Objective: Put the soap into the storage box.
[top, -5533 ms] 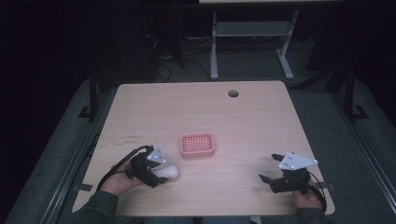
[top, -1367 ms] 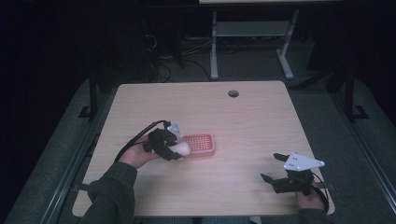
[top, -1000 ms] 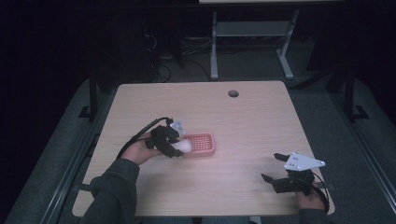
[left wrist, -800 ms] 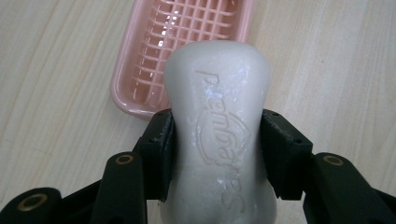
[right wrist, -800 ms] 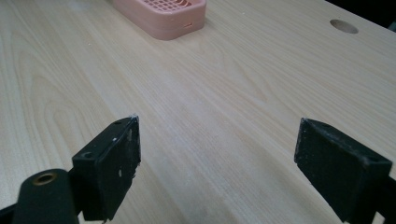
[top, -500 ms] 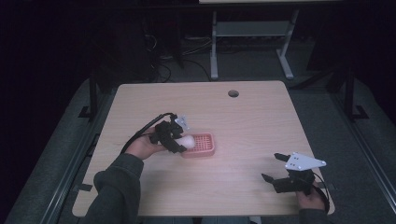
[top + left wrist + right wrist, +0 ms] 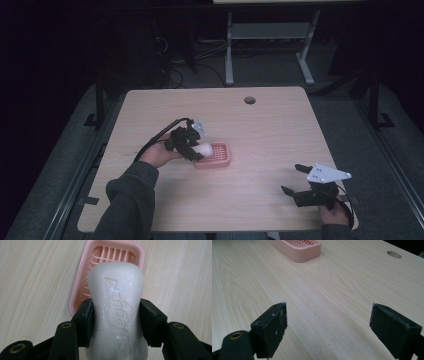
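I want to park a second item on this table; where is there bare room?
Most of the table is bare: the far strip around the cable hole, and the middle between the pink soap dish and the open right gripper. It is crowded only at the dish, where the left gripper holds the white soap over it.

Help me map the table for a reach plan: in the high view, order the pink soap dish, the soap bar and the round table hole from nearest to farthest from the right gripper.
1. Pink soap dish, mid-table, to the left of the right gripper.
2. Soap bar, at the dish's left edge, clamped in the left gripper.
3. Round table hole, near the far edge.
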The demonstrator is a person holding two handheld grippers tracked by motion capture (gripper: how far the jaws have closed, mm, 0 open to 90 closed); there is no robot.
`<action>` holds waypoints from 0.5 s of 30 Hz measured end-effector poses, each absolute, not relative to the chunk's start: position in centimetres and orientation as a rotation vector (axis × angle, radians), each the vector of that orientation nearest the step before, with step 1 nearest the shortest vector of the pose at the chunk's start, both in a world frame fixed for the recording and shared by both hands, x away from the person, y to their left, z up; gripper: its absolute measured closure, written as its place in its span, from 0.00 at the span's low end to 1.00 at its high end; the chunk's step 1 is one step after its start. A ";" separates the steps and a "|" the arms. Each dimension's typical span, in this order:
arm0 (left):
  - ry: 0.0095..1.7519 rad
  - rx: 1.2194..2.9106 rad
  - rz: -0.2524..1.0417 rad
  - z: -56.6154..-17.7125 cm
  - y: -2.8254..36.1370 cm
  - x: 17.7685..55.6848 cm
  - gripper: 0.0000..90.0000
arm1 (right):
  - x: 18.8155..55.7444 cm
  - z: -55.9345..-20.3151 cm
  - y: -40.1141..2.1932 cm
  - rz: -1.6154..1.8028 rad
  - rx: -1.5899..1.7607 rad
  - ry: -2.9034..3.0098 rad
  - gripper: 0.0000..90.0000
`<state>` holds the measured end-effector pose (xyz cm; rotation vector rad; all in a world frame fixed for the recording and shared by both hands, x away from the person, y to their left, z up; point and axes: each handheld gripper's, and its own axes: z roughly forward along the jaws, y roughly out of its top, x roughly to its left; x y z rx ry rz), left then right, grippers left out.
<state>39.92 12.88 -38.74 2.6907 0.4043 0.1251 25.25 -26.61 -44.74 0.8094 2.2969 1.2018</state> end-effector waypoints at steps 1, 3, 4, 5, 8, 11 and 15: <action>0.405 2.683 0.125 -38.8 12.6 40.1 0.55 | 25.2 -44.7 -26.7 1.201 0.812 2.295 0.15; 0.405 2.684 0.122 -38.8 12.4 40.1 0.55 | 25.3 -44.8 -26.7 1.202 0.811 2.295 0.15; 0.395 2.688 0.123 -38.8 12.2 40.2 0.55 | 25.3 -44.8 -26.7 1.202 0.811 2.295 0.15; 0.392 2.684 0.124 -39.0 11.9 40.3 0.55 | 25.3 -44.8 -26.8 1.202 0.810 2.295 0.15; 0.389 2.689 0.120 -39.1 11.7 40.5 0.55 | 25.3 -44.8 -26.8 1.204 0.809 2.294 0.15; 0.379 2.699 0.114 -39.2 11.3 40.8 0.55 | 25.2 -44.8 -26.8 1.213 0.816 2.291 0.15; 0.385 2.689 0.112 -39.7 11.0 41.1 0.55 | 25.2 -44.8 -26.9 1.209 0.827 2.293 0.15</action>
